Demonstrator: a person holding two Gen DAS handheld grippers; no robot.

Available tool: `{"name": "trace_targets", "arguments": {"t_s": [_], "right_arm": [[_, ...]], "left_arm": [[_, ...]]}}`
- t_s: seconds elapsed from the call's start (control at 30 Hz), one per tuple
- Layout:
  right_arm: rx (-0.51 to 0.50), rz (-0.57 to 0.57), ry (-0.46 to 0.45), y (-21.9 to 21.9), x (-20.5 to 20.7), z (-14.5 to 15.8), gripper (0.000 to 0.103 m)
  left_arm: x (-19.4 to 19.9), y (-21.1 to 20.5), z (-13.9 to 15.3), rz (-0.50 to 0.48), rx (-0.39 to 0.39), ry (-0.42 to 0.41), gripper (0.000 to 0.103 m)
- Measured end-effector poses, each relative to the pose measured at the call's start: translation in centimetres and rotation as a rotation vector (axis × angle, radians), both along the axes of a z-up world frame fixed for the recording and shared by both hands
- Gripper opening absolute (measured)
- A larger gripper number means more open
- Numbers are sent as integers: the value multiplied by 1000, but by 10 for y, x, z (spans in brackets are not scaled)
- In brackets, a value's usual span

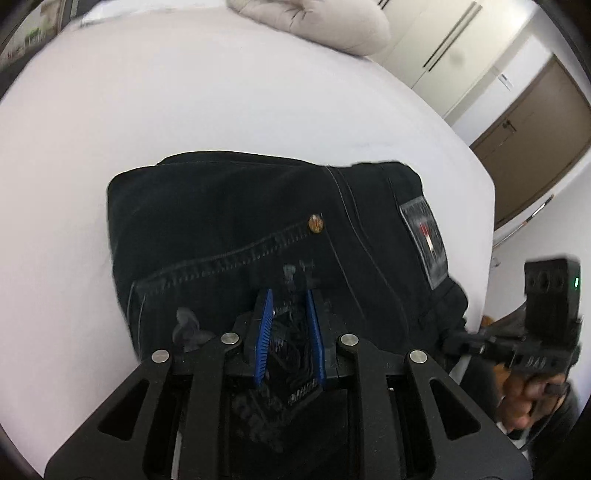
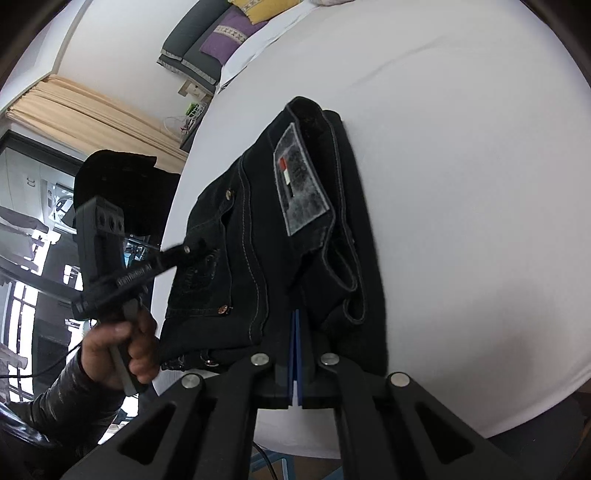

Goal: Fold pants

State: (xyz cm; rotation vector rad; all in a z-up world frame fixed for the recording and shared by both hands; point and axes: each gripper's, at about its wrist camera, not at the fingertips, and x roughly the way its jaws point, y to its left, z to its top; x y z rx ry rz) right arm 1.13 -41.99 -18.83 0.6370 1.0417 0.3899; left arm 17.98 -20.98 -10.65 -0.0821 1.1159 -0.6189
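The folded black jeans [image 1: 258,229] are pinched at the bed's [image 1: 184,110] near edge by the left hand-held gripper [image 1: 290,295], nearly closed; the right hand-held gripper [image 2: 296,314] is fully shut beside the waistband, holding nothing that can be seen.

The pants [image 1: 258,229] are black with pale stitching, a shiny gold button [image 1: 315,223] and a grey patch [image 2: 301,192] with a bit of red and white on it. They lie on a plain white bed [image 1: 184,110]. Both grippers are black with blue pads [image 1: 264,332], and far off sit 1 purple pillow [image 2: 225,40] and 1 yellow pillow [image 2: 262,9].
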Motion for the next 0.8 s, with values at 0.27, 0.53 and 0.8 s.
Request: {"name": "trace_targets", "arguments": {"t_s": [0.27, 0.53, 0.8], "right_arm": [[0, 34, -39, -7, -25, 15, 16], [-28, -63, -147, -44, -8, 61, 72], [-54, 14, 19, -48, 64, 21, 72]], "left_arm": [[-57, 19, 18, -36, 16, -45, 19], [-26, 79, 39, 207, -46, -71, 97], [7, 54, -19, 154, 10, 149, 97]]}}
